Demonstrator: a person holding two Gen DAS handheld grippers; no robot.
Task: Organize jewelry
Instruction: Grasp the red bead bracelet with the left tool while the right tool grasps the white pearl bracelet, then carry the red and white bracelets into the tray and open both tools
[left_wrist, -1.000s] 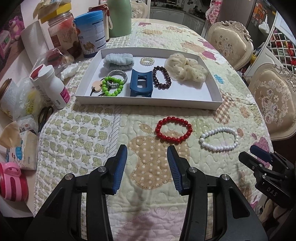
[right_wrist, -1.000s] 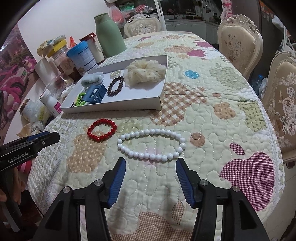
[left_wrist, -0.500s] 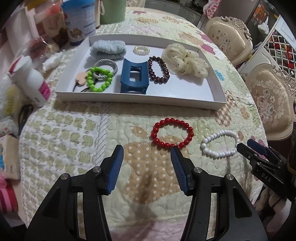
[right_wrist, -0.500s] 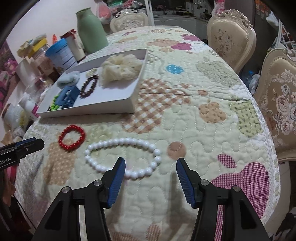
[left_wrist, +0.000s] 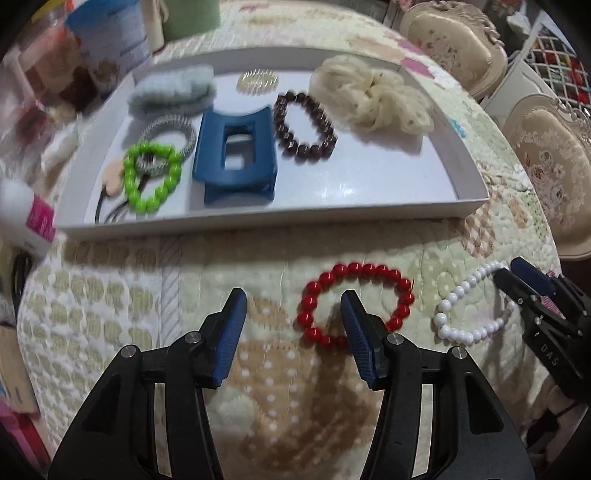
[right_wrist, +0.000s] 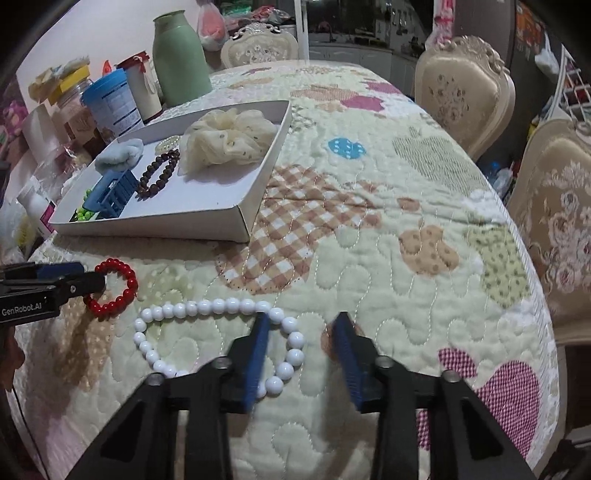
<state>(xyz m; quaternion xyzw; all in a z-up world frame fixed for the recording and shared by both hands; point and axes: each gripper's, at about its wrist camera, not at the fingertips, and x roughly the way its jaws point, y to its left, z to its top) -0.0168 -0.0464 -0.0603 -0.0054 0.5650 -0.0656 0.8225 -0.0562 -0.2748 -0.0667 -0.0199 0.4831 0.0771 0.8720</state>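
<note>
on the quilted table (right_wrist: 388, 236), just in front of the white tray (left_wrist: 258, 218), lie the red bead bracelet (left_wrist: 356, 302) and, to its right, the white bead bracelet (right_wrist: 221, 339). the left hand-held gripper (left_wrist: 293, 328) is spread wide, one fingertip inside the red ring, pads not pressing it. the right hand-held gripper (right_wrist: 301, 332) has just been narrowing, its jaws straddling the right-hand end of the white bracelet with a gap left beside the beads
</note>
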